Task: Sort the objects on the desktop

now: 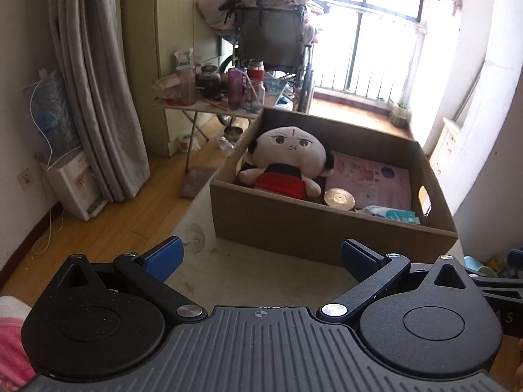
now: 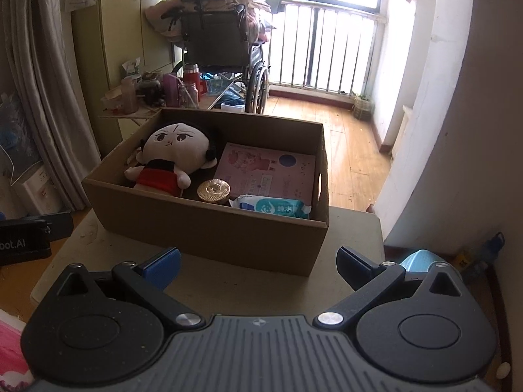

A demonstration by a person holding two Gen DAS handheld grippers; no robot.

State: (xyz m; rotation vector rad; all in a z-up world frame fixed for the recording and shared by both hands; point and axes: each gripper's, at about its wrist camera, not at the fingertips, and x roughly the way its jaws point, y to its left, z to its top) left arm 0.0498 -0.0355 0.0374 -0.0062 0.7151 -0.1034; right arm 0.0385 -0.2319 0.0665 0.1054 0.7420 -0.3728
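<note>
A brown cardboard box [image 1: 278, 219] [image 2: 202, 228] stands on a small beige table [image 2: 353, 232]. Inside lie a plush doll [image 1: 287, 160] [image 2: 173, 155] with a red body, a pink flat box [image 1: 372, 179] [image 2: 268, 170], a round gold tin [image 1: 339, 198] [image 2: 213, 190] and a pack of wet wipes [image 1: 392, 214] [image 2: 271, 207]. My left gripper [image 1: 261, 258] hangs open in front of the box's near wall, nothing between its blue pads. My right gripper [image 2: 258, 261] is open too, just short of the box's front right corner. The left gripper's body shows at the left edge of the right wrist view.
Beyond the box stand a cluttered folding table [image 1: 209, 104] with jars and bottles [image 2: 189, 94], and a wheelchair [image 1: 271, 39] [image 2: 222, 42] by a barred window. Curtains [image 1: 94, 91] and a white appliance [image 1: 72, 183] are at left. A blue cup [image 2: 418, 259] sits low at right.
</note>
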